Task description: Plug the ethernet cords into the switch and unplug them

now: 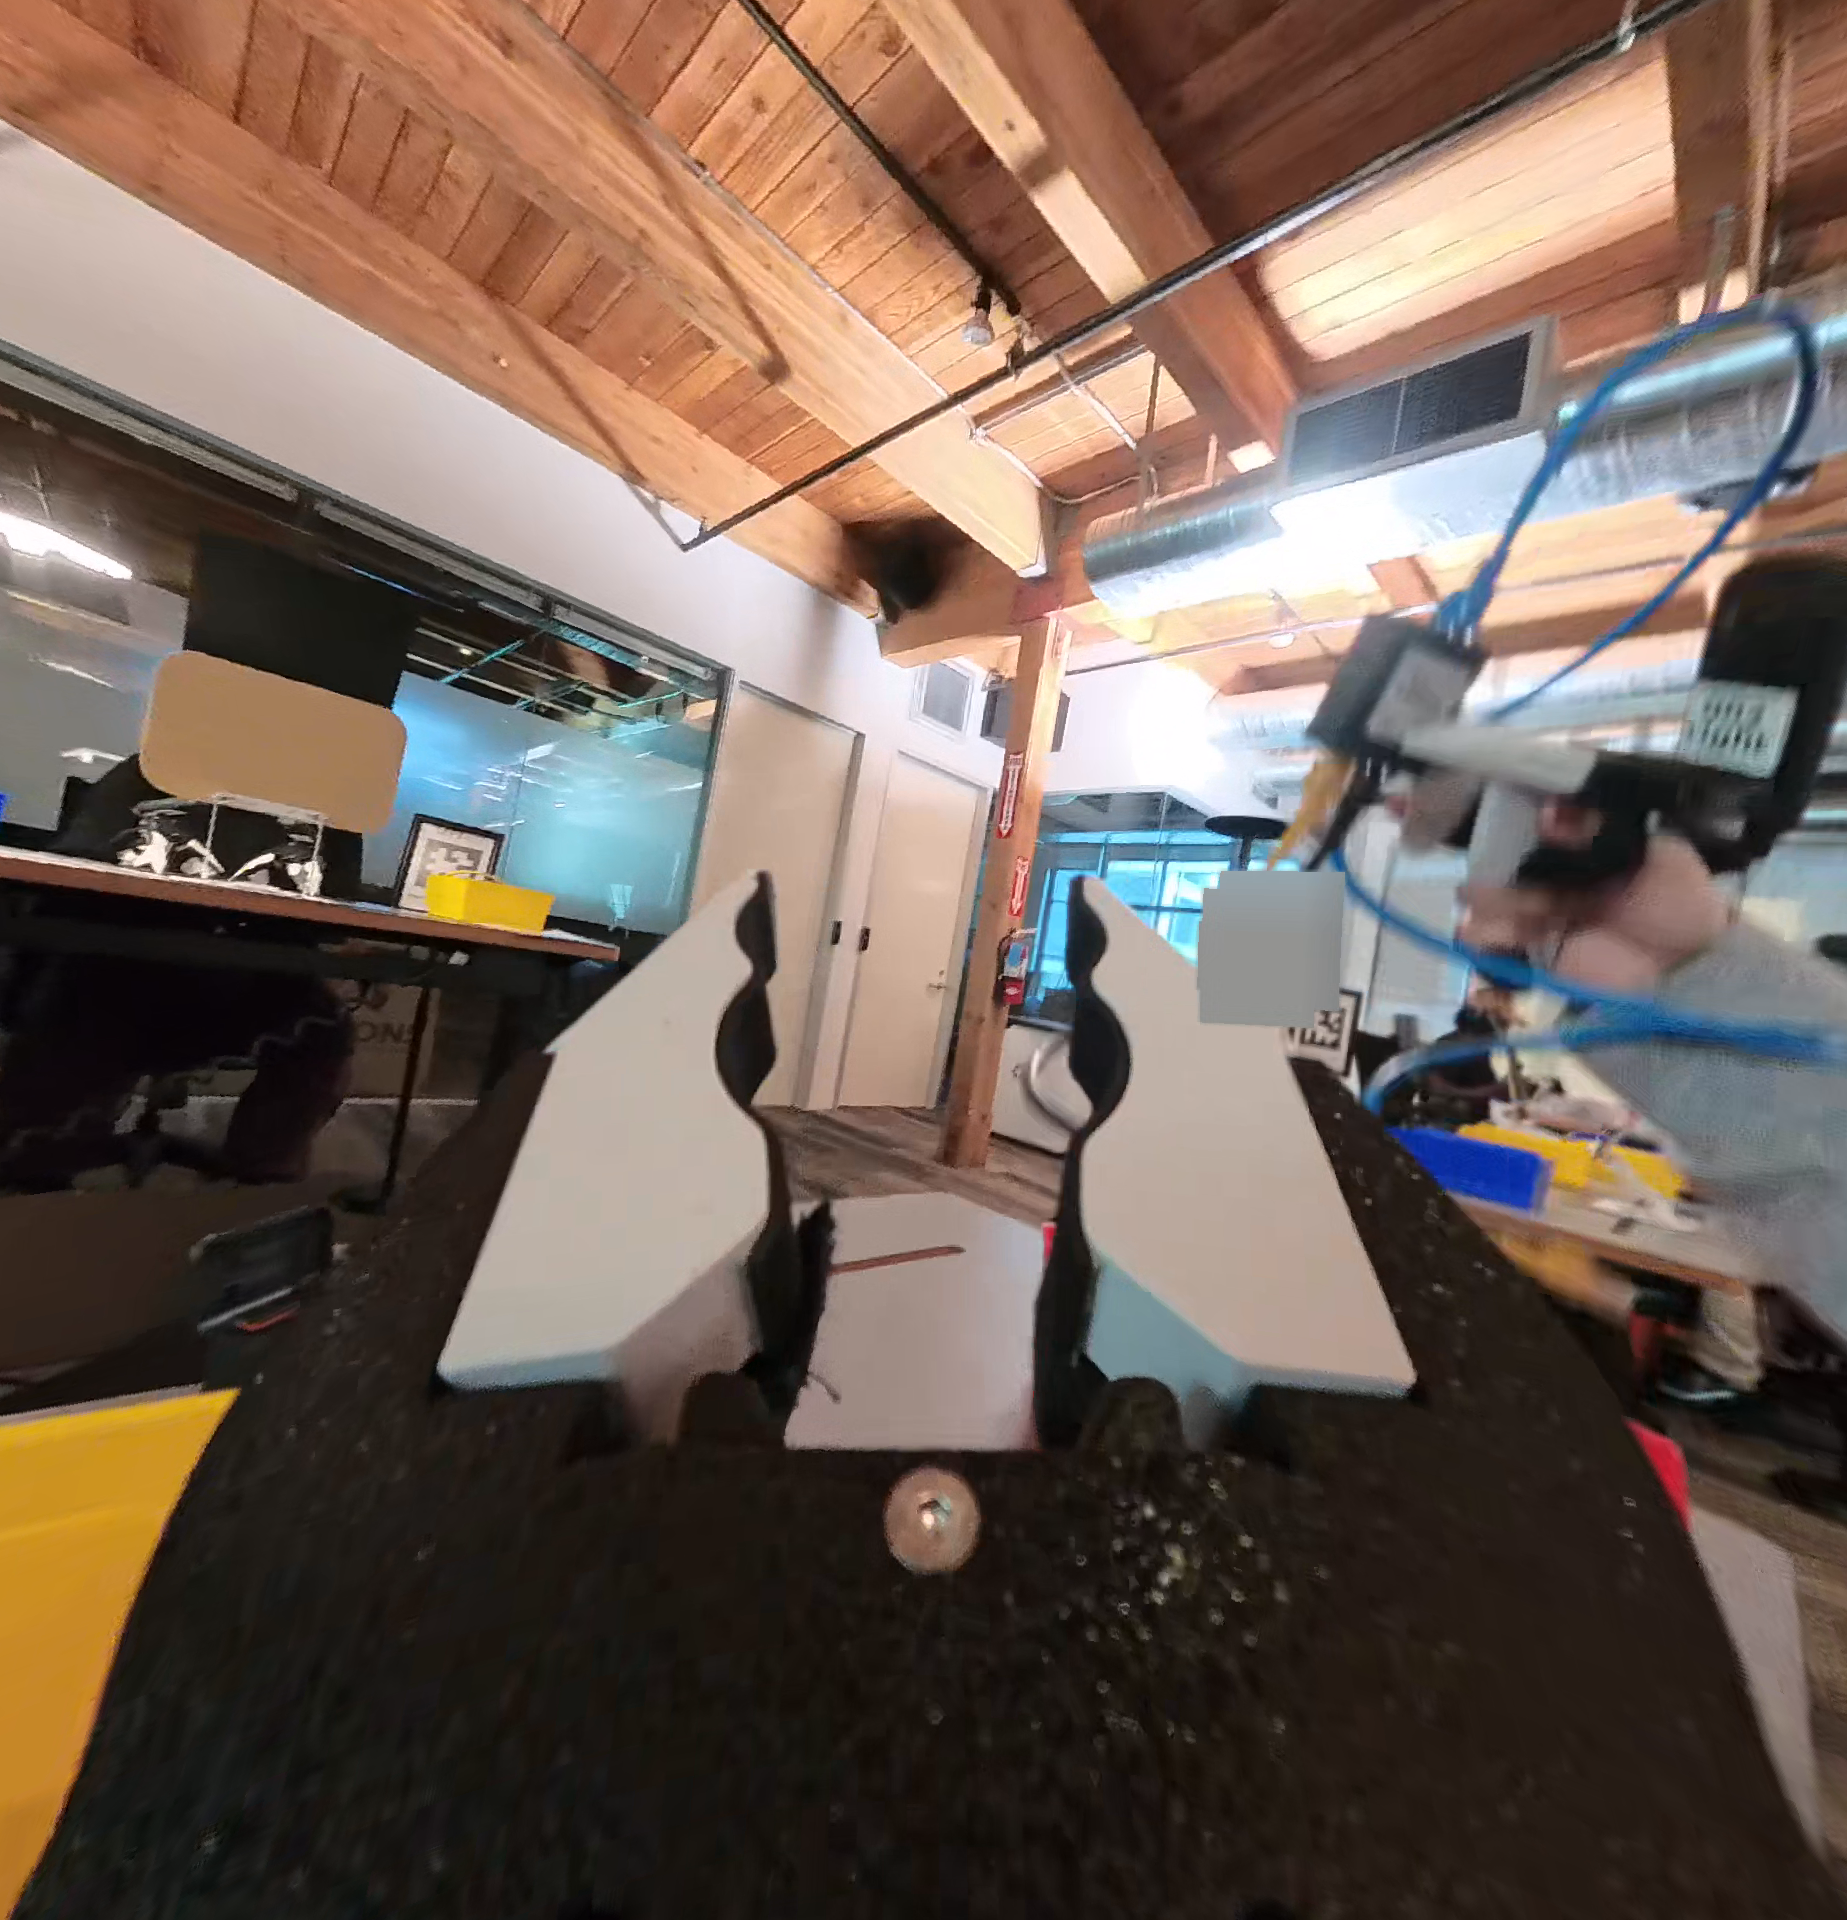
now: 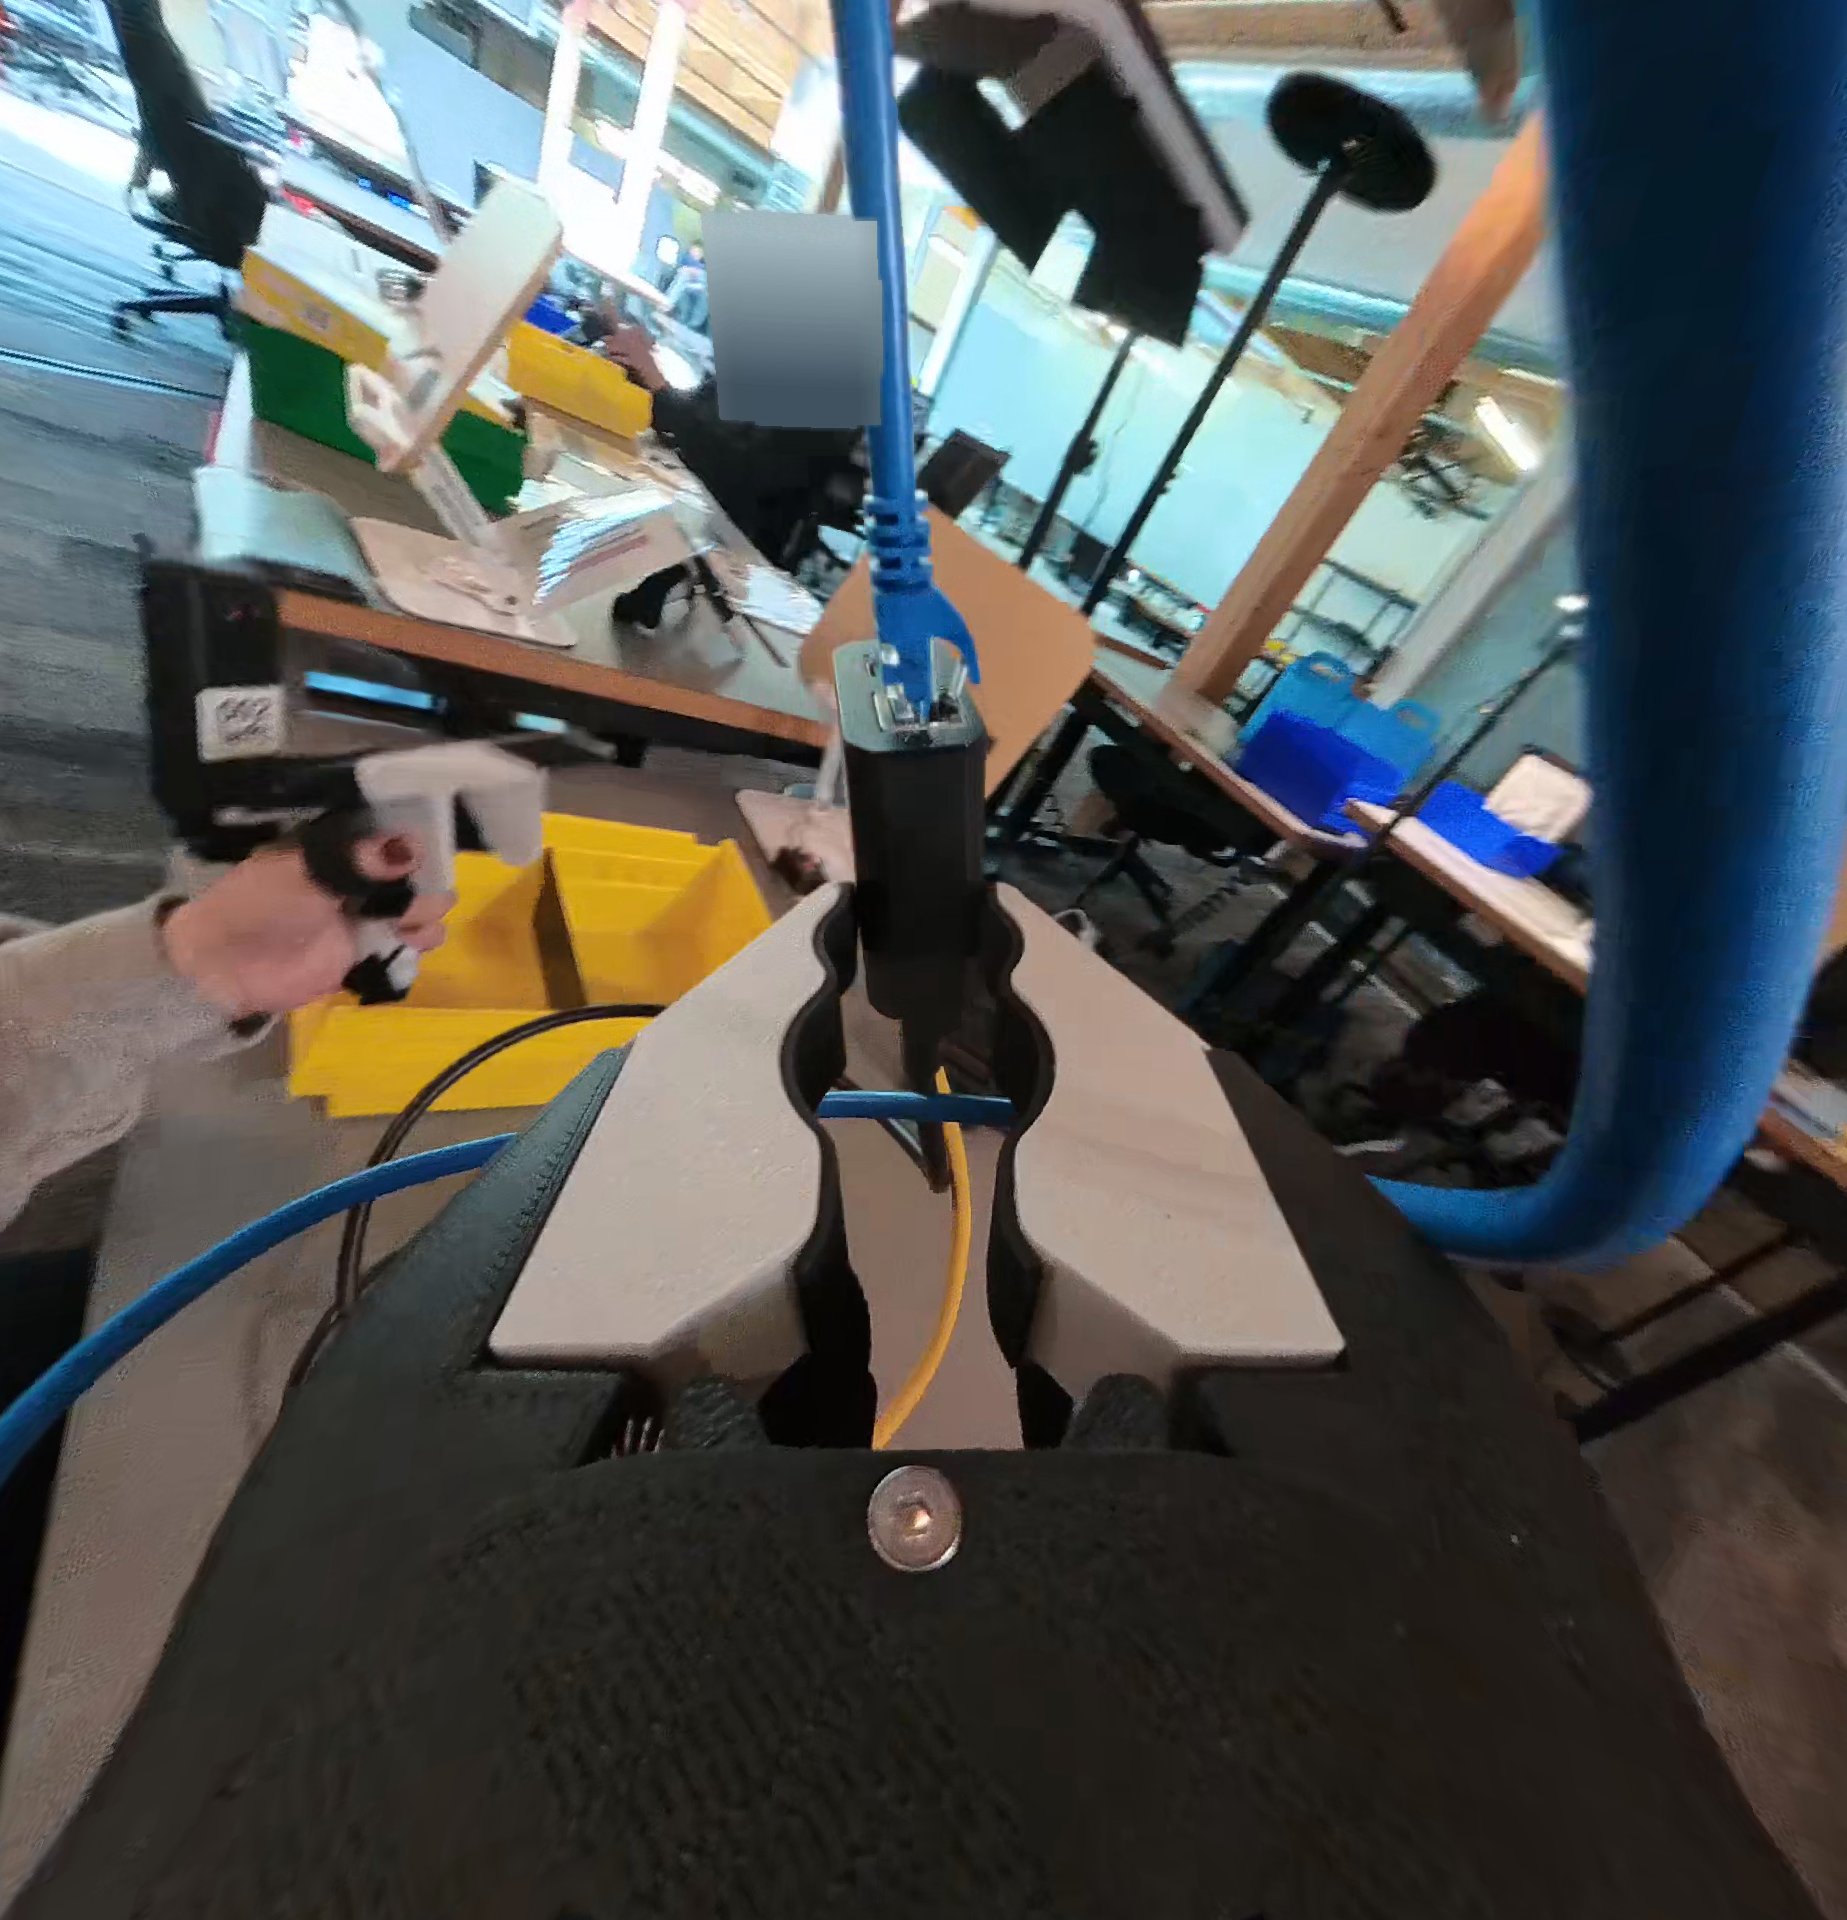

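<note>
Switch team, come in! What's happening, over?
Right gripper shut on switch, lifted. Left gripper open, empty. Blue cord plugged in. Nothing blocking, over.

Switch (image 1: pixel 1402 691) and right gripper (image 1: pixel 1459 769) are a blurry smear far right; blue cord (image 2: pixel 1719 623) runs off the top edge.

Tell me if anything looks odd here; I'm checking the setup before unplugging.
Yes: the switch is not on a table but held aloft in the right gripper, with the blue ethernet cord still plugged in and looping loosely. The left gripper is open, holding nothing.
</note>
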### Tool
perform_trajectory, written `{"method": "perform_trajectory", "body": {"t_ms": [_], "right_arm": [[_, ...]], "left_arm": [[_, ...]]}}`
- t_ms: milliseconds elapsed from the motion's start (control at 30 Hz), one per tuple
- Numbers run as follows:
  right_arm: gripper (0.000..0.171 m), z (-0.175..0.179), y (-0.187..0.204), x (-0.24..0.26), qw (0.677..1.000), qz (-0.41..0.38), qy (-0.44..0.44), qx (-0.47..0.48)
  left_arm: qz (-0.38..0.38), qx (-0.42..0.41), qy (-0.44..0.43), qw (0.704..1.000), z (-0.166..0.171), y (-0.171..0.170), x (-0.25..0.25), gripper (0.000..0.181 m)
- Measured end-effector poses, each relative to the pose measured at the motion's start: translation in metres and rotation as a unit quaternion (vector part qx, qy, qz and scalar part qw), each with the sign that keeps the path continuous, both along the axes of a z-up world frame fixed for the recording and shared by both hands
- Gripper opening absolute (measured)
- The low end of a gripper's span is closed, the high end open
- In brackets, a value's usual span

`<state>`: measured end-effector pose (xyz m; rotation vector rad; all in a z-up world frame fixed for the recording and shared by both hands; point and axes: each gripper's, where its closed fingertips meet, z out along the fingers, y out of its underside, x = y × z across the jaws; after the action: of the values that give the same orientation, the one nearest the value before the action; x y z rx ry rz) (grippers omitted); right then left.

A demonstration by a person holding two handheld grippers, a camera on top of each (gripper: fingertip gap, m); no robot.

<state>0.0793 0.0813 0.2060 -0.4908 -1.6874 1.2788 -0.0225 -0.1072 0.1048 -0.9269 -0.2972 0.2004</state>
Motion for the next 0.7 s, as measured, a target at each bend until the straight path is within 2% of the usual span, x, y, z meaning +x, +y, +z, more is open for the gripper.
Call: {"method": "perform_trajectory", "body": {"t_ms": [167,367,500,700], "right_arm": [[0.021,0.077,0.042,0.003,0.998,-0.047,0.041,-0.004],[0.021,0.157,0.083,0.014,0.991,-0.104,0.083,0.024],[0.021,0.168,0.124,0.017,0.983,-0.151,0.089,0.056],[0.021,0.145,0.195,0.012,0.974,-0.214,0.060,0.033]], "left_arm": [[0.035,-0.045,0.006,0.998,-0.035,0.030,0.005,0.056],[0.107,-0.101,0.099,0.984,-0.037,0.055,0.029,0.051],[0.097,-0.148,0.115,0.977,-0.060,0.087,0.043,0.057],[0.110,-0.192,0.144,0.964,-0.093,0.116,0.049,0.056]]}}
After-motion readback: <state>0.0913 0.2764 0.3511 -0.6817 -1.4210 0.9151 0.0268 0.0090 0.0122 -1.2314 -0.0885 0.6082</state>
